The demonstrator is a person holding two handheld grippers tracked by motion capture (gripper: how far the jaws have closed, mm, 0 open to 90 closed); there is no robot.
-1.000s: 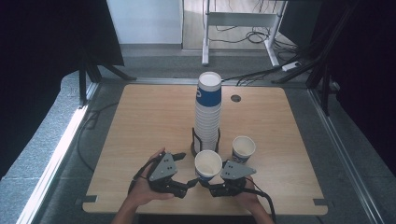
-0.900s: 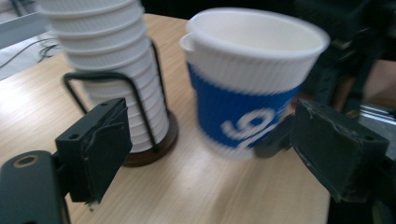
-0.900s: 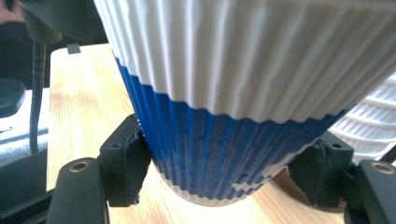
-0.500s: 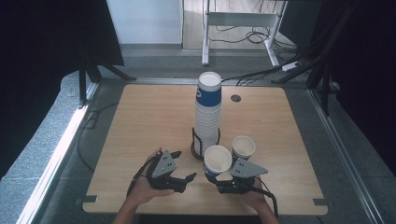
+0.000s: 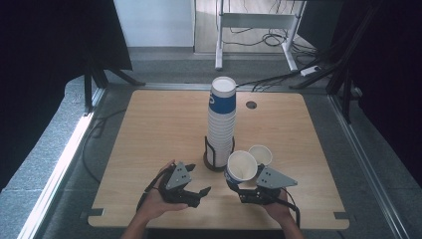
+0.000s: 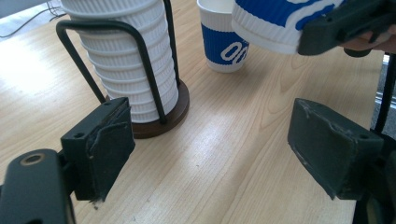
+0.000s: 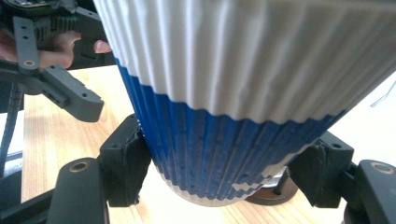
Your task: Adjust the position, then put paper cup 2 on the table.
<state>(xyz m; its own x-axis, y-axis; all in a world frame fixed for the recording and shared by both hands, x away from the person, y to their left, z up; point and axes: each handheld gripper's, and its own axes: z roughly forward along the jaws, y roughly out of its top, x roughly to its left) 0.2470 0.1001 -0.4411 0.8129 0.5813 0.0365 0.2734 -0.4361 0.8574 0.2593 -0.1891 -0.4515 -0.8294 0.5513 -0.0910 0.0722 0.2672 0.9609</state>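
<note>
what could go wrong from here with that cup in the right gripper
1. The right hand-held gripper pinches the ribbed paper cup low on its wall; squeezing harder might crush it, and it may slip, since it is tilted.
2. The held cup hangs close to the standing cup and the tall cup stack in its wire holder; a sideways swing could knock either one.
3. The open left hand-held gripper sits nearby, so the two might collide.

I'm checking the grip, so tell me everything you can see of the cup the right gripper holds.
The held cup is ribbed paper, white at the top with a blue band lower down and a white interior. It looks empty, tilts slightly, and is lifted off the table. The right gripper clamps its lower part from both sides. Another cup stands just behind it.
</note>
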